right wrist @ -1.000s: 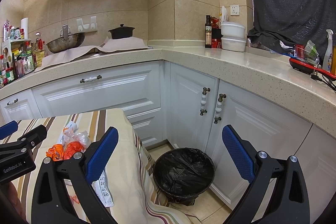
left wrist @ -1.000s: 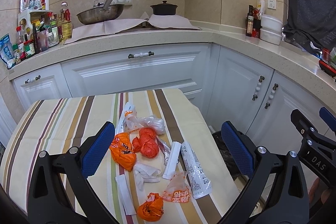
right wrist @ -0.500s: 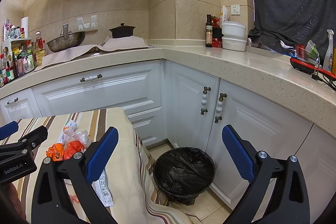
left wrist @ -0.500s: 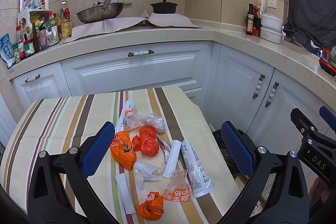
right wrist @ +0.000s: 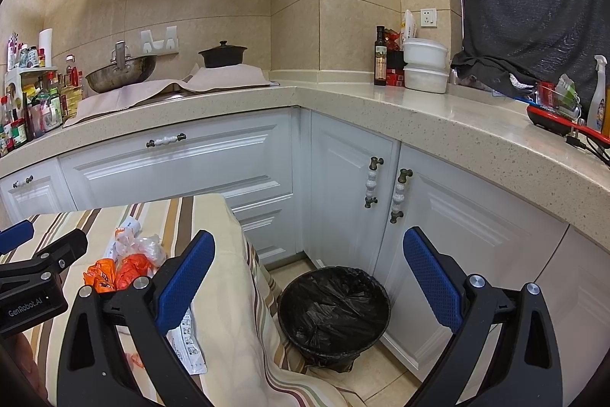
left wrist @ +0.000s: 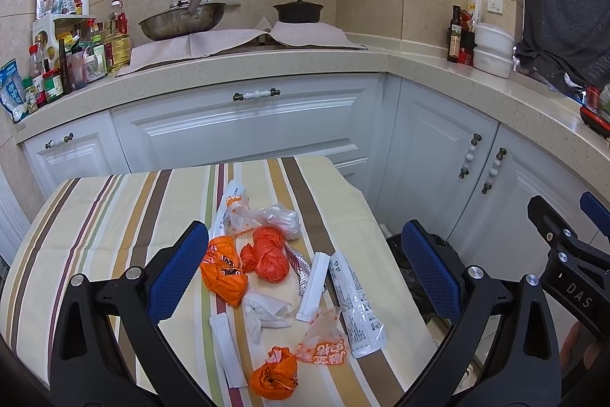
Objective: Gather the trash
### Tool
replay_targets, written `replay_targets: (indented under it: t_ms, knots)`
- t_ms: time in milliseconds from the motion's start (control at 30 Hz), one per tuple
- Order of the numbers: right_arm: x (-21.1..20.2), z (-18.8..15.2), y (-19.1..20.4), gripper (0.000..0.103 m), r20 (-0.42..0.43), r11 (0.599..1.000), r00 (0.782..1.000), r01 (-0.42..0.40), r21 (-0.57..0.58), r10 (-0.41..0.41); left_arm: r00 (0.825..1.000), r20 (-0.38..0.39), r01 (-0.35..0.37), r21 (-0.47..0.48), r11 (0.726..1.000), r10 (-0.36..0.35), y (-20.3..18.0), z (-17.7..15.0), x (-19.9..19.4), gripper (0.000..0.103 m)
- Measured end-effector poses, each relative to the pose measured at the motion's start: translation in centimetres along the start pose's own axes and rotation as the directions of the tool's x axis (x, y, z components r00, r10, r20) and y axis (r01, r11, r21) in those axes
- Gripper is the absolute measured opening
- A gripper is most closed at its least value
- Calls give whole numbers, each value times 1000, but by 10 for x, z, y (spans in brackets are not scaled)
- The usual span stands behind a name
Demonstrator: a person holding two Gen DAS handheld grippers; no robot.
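Two open tools hang over a striped worktop full of trash.

The left tool [left wrist: 305,269] has its blue pads wide apart and holds nothing; under it, on the striped cloth worktop [left wrist: 114,216], lies a pile of trash. In the pile, a crumpled red plastic bag [left wrist: 268,254] sits in the middle, with an orange plastic bag [left wrist: 223,271] just beside it and a long white printed wrapper [left wrist: 356,300] on its other side. The right tool [right wrist: 309,277] is wide open and empty too, above the round black-lined trash bin [right wrist: 333,311] on the floor beside the worktop.
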State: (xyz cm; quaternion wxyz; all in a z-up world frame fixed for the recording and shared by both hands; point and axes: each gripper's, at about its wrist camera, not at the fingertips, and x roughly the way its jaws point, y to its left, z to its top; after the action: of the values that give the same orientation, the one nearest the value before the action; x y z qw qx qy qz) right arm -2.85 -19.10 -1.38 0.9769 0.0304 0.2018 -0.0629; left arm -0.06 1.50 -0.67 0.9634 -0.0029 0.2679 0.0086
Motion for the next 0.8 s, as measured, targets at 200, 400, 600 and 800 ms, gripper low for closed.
replay_targets:
  t_ms: [200,400,600,800]
  knots:
    - [5,-3,1,96,-2,1000,1000,-2,-1,2,1000,-4,-1,1,1000,1,0,-2,1,99]
    - [4,-3,1,96,-2,1000,1000,-1,-2,1,1000,-5,0,1,1000,0,0,-3,1,99]
    - [7,-8,2,96,-7,1000,1000,-3,-5,3,1000,-6,-2,0,1000,2,1,-4,3,99]
    - [18,-22,11,96,-39,999,999,-31,-21,31,999,-36,-28,-15,999,27,19,-16,14,99]
